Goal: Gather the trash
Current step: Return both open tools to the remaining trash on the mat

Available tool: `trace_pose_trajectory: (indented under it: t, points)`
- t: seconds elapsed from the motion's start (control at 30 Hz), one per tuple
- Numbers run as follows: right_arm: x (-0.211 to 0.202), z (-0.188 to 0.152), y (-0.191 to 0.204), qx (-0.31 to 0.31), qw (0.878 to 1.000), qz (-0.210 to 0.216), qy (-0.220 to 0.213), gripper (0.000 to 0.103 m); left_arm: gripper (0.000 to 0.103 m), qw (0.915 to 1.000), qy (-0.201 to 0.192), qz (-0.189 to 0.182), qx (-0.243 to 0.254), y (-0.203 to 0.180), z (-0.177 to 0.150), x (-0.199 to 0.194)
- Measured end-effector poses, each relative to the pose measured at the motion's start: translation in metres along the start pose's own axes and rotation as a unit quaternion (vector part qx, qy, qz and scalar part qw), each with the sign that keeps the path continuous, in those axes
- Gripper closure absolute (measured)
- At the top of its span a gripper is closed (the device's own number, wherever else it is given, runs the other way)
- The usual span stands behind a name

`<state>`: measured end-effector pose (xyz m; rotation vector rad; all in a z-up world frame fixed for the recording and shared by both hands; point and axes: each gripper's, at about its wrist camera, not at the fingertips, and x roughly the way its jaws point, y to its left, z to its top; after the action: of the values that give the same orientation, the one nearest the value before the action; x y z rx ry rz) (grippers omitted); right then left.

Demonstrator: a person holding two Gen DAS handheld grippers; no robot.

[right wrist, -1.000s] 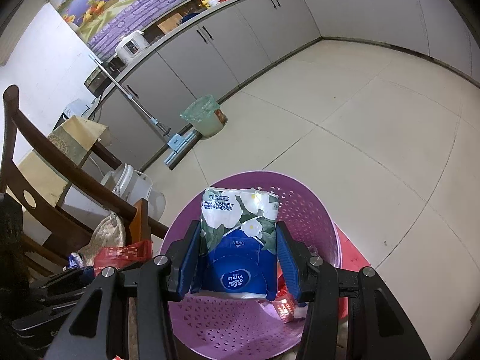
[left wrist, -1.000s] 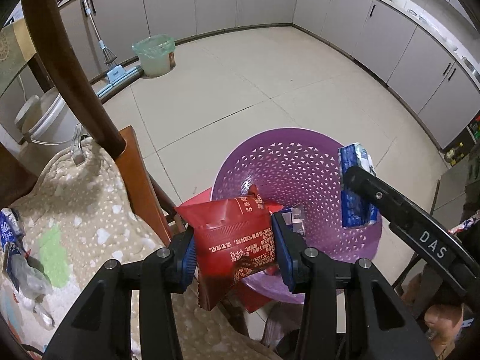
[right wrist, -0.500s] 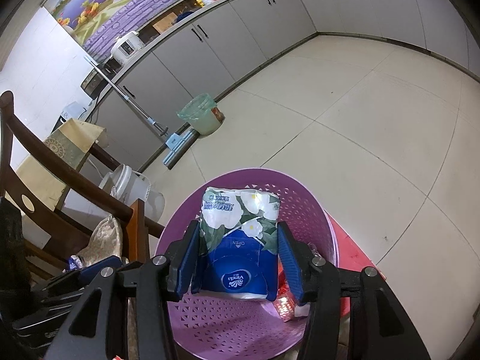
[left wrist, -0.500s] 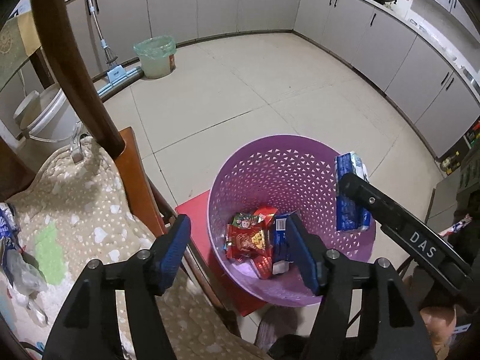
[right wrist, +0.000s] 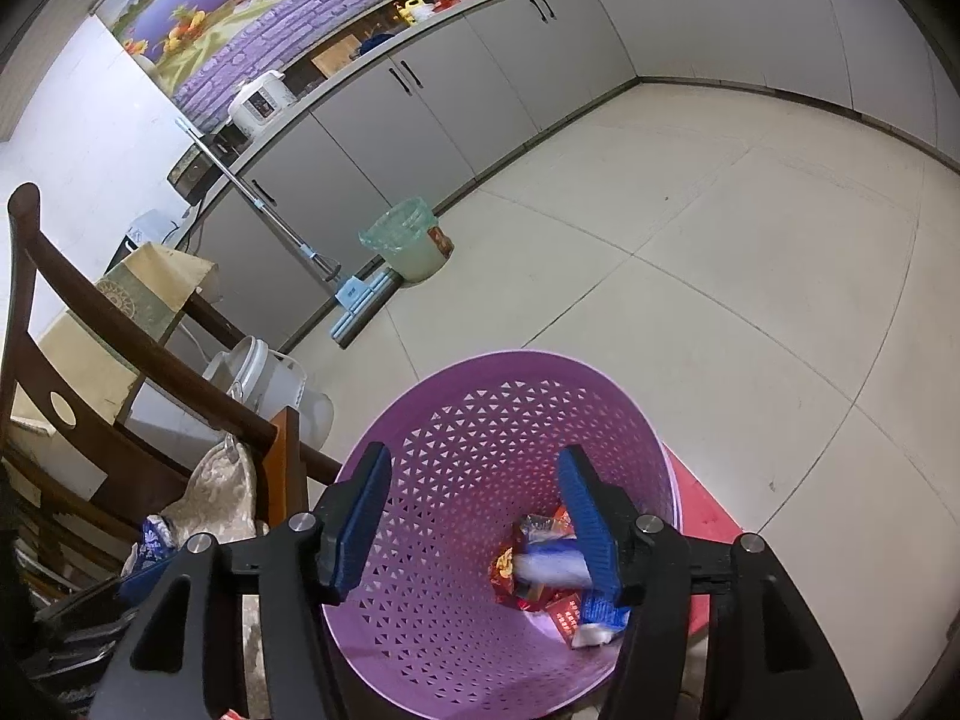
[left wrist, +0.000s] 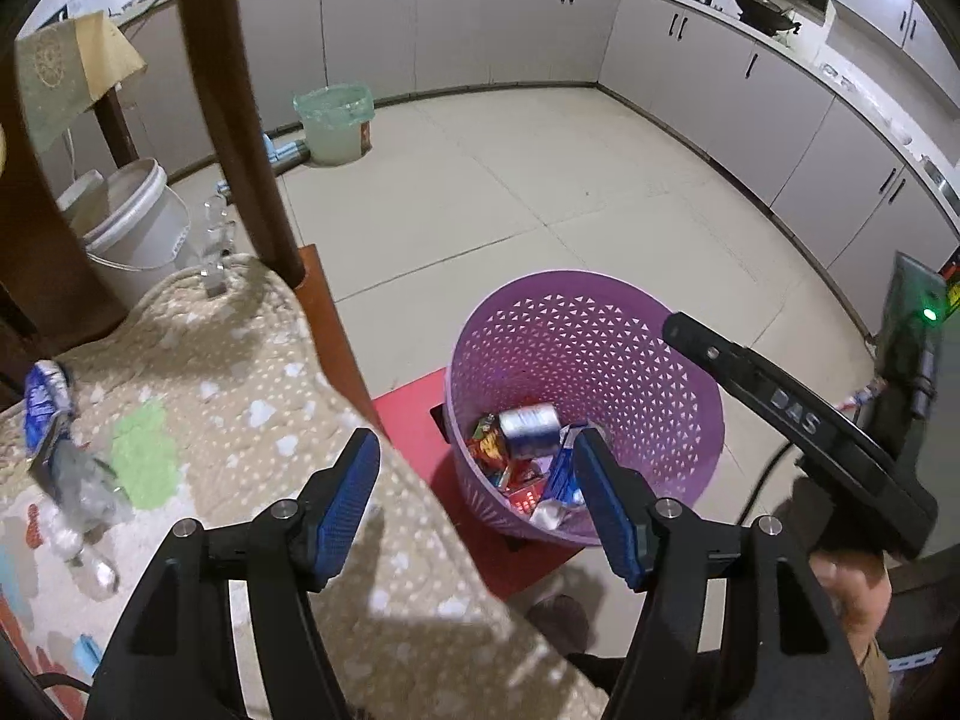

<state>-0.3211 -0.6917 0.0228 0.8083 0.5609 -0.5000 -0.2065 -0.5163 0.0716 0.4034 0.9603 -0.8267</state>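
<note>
Left claw (left wrist: 477, 495): jaws apart, nothing between the blue pads (left wrist: 351, 495); they have just been opening. It hangs over the near corner of the quilted chair cushion (left wrist: 240, 396), its right finger in front of the basket's near wall.

Right claw (right wrist: 474, 519): jaws apart and empty, just been opening, poised above the mouth of the purple basket (right wrist: 456, 420), both fingers inside the rim's outline.

Purple basket: perforated, upright on a red mat (left wrist: 408, 414) on the floor (left wrist: 498, 180), just beside the chair's seat edge. Trash at its bottom: red snack wrappers (left wrist: 516, 474), a blue-and-white tissue pack (right wrist: 552, 564), blurred, and blue-white packaging (right wrist: 600, 612).

Items still on the cushion, toward its far left edge: a blue wrapper (left wrist: 45, 390) and clear crumpled plastic (left wrist: 84, 486).

Open room: wide bare tile floor beyond the basket out to the grey cabinets (left wrist: 480, 18). Chair back (left wrist: 228, 108) stands close on the left of the left claw. A green-lined bin (left wrist: 333, 123) and a white bucket (left wrist: 135, 216) stand well away by the cabinets.

Change from a second ago: the red snack bag that the left claw held is gone from its pads and lies in the basket; the tissue pack that the right claw held is out of its jaws and down among the trash. The left claw now sits further over the cushion and higher.
</note>
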Motion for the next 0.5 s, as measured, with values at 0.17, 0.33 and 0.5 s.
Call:
trace_pose_trajectory:
  t: [0.17, 0.33, 0.5]
  points:
    - [-0.001, -0.004, 0.004, -0.011, 1.000, -0.006, -0.006, 0.039, 0.035, 0.9997, -0.014, 0.019, 0.011, 0.003, -0.015, -0.031]
    - [-0.004, -0.011, 0.011, -0.030, 0.999, -0.018, -0.012, 0.038, 0.034, 0.9987, -0.024, 0.035, 0.027, 0.005, -0.038, -0.060]
    - [-0.009, -0.019, 0.022, -0.046, 0.999, -0.023, -0.013, 0.037, 0.032, 0.9974, -0.032, 0.057, 0.032, 0.016, -0.064, -0.080]
